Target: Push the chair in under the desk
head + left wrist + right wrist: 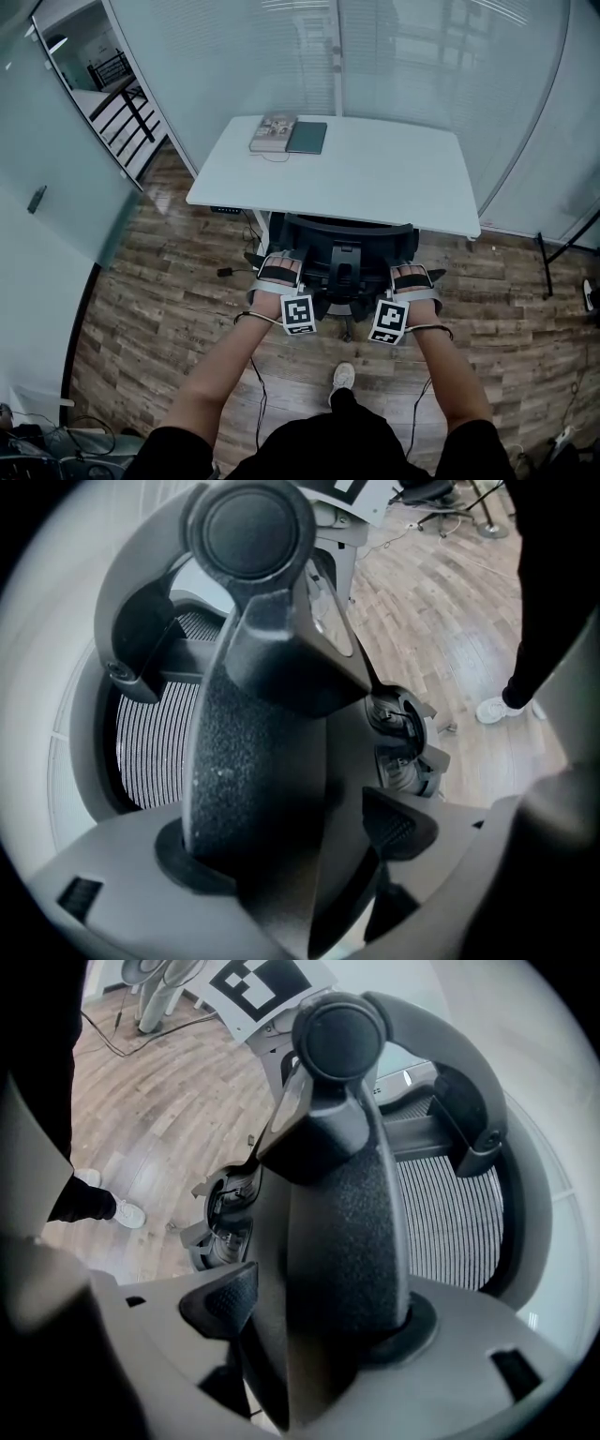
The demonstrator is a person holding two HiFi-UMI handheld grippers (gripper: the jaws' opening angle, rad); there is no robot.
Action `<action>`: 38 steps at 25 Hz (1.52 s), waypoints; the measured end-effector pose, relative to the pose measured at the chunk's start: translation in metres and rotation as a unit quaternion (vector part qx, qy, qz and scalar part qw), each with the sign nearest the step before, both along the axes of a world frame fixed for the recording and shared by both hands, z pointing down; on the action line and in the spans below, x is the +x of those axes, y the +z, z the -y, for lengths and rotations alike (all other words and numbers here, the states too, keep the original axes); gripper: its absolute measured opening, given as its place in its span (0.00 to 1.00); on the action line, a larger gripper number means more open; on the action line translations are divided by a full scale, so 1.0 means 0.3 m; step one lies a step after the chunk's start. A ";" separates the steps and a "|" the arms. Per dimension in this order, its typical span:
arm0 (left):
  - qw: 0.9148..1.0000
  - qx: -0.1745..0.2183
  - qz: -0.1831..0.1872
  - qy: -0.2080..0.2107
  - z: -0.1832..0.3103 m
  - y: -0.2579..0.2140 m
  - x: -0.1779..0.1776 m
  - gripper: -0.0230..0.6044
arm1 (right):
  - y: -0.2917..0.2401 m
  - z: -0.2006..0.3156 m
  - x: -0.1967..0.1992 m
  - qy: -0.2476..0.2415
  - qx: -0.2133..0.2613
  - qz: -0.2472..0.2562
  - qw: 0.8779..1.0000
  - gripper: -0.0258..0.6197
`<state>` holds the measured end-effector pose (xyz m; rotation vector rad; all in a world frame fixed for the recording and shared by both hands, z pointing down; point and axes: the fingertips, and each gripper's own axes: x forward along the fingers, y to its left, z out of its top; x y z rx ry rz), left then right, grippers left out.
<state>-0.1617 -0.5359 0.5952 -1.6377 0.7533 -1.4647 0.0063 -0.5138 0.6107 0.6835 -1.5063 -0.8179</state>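
The chair [342, 246] stands at the near edge of the white counter [394, 178], its seat tucked under and its black back out on the person's side. The left gripper [278, 274] and right gripper [411, 277] each have their jaws clamped on a side of the chair's back, mesh [155, 752] showing beyond. A book [273, 132] and a notebook [307, 138] lie side by side at the counter's far edge, glass walls behind
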 end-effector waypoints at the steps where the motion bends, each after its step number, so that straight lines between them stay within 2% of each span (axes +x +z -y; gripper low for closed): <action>1: 1.000 0.000 -0.001 0.000 0.014 -0.001 0.000 0.71 | -0.001 0.015 -0.001 0.001 0.001 0.000 1.000 0.54; 18: 1.000 0.015 -0.013 0.011 0.096 -0.029 0.000 0.70 | -0.048 0.104 -0.010 0.008 0.041 0.005 0.999 0.50; 29: 1.000 -0.013 0.003 0.016 0.230 0.008 0.000 0.70 | -0.013 0.229 -0.002 0.017 0.023 0.002 1.000 0.50; 38: 1.000 -0.014 0.003 0.018 0.344 0.007 0.035 0.70 | -0.015 0.342 0.031 0.018 0.021 0.002 1.000 0.51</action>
